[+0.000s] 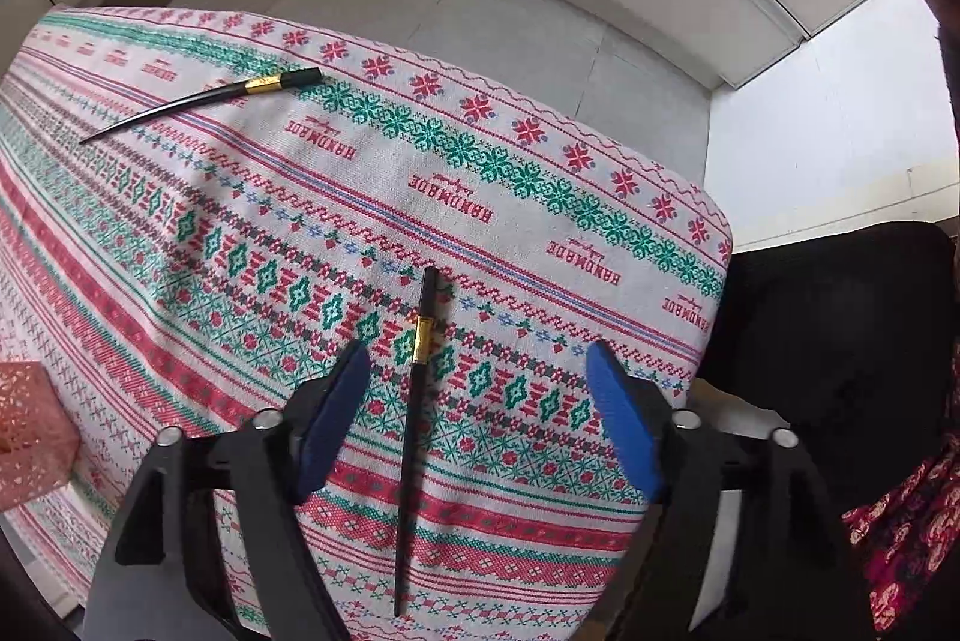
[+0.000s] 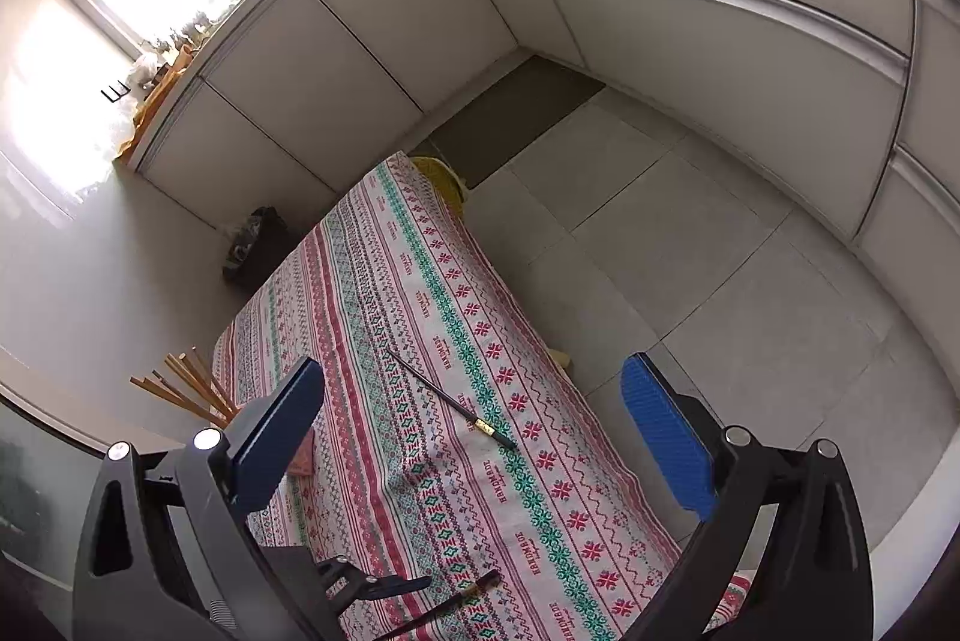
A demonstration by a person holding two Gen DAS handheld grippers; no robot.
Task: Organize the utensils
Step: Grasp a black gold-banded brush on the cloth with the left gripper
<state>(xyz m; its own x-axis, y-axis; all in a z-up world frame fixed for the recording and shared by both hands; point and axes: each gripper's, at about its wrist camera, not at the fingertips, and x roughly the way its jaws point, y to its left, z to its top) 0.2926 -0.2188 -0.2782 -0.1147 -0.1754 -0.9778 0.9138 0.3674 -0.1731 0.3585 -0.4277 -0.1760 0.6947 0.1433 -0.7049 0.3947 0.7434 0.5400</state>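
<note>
left gripper [image 1: 477, 377] open over chopstick [image 1: 416, 401], tablecloth [image 1: 240, 221]

"HANDMADE" woven repeatedly along pale band of tablecloth [image 1: 420, 149], upside down in left wrist view; smaller script beneath unreadable.

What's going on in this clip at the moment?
A person holding a claw in each hand is tidying chopsticks on a table with a patterned cloth. The left claw is open, straddling one black chopstick that lies flat, not yet gripped. The right claw is also open and empty, up above the table. A second chopstick lies farther off, untouched. A pink perforated box sits at the cloth's edge.
</note>
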